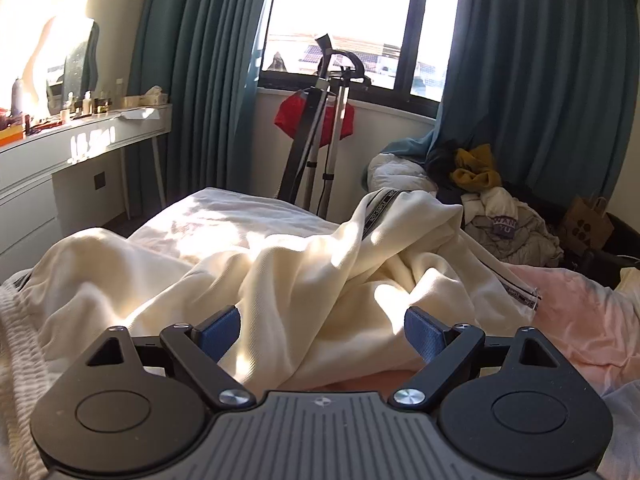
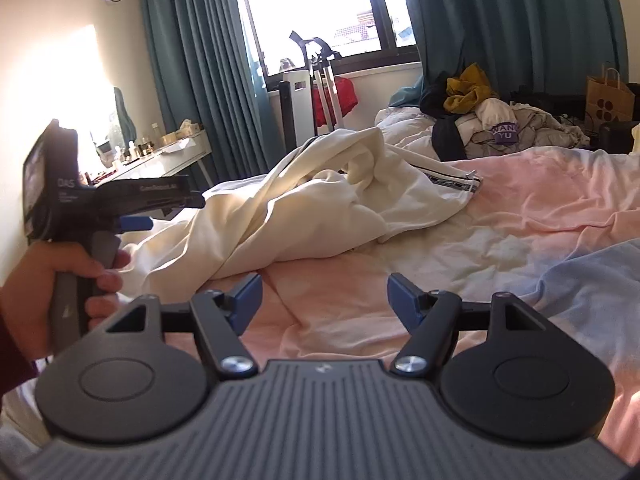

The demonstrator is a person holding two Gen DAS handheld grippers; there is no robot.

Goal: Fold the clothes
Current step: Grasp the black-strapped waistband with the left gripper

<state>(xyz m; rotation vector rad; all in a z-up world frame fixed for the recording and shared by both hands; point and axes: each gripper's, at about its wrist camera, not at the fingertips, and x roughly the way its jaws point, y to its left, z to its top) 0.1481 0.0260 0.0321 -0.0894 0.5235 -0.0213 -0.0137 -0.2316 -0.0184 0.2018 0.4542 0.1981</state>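
A crumpled cream garment (image 1: 304,280) with black lettered trim lies on the bed. In the left wrist view my left gripper (image 1: 322,332) is open, its blue pads (image 1: 220,334) on either side of a fold of the garment's near edge. In the right wrist view the garment (image 2: 304,196) lies ahead and to the left. My right gripper (image 2: 325,300) is open and empty above the pink sheet (image 2: 500,216), short of the garment. The left gripper (image 2: 138,222) shows there at the left, held by a hand, its blue tips at the garment's left edge.
A heap of mixed clothes (image 2: 492,120) lies at the bed's far right, with a paper bag (image 2: 610,94) behind it. A stand with a red cloth (image 1: 320,120) is by the window. A dressing table (image 1: 80,136) with bottles stands at the left wall.
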